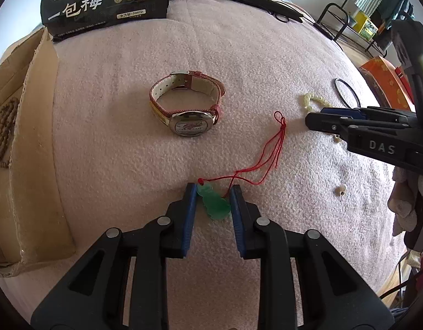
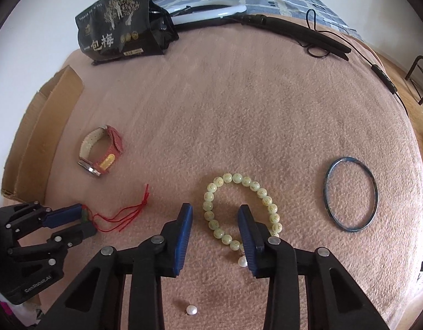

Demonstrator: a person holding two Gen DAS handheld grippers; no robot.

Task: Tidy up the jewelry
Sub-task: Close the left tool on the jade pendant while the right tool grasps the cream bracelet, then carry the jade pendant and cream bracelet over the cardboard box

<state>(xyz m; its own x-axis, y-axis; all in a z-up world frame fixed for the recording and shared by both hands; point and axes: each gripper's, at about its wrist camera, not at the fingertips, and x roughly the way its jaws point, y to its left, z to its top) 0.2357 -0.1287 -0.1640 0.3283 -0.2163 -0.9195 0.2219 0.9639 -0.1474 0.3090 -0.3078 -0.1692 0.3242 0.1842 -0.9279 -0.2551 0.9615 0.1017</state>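
Your left gripper (image 1: 213, 192) sat low on the pink blanket (image 1: 128, 151), fingers a little apart, with the green jade pendant (image 1: 213, 203) lying between the blue pads. The left pad looked to be touching the stone's upper end; whether the right pad touched it could not be told. The pendant was on the near side of the watch (image 1: 187, 104), and its red cord (image 1: 269, 151) trailed up and to the right, toward your right gripper (image 1: 313, 119).

Handling, as judged: the pendant was small, hard and polished, likely to slip or twist between flat pads, and brittle if dropped on anything firm. You would do best to close across its broad middle, not the narrow top near the knot. The cord was limp and light; it would drag behind and could snag on the blanket's nap.

Your right gripper (image 2: 214, 211) hovered with fingers well apart over the pale bead bracelet (image 2: 239, 209), which lay right of the watch (image 2: 101, 151). The right pad (image 2: 248, 233) overlapped the strand's near right side; contact could not be told. The beads were round and smooth on a flexible string, so the loop would sag and swing; pinching two or three beads across the strand seemed safest.

A thin dark bangle (image 2: 350, 194) lay farther right of the watch, stiff and flat, hard to get under. Two loose pearls, one (image 2: 242, 261) by the right pad and one (image 2: 191, 309) nearer you, were tiny and would roll. A cardboard box (image 1: 32, 151) stood left of the watch, brown beads (image 1: 2, 134) already inside.
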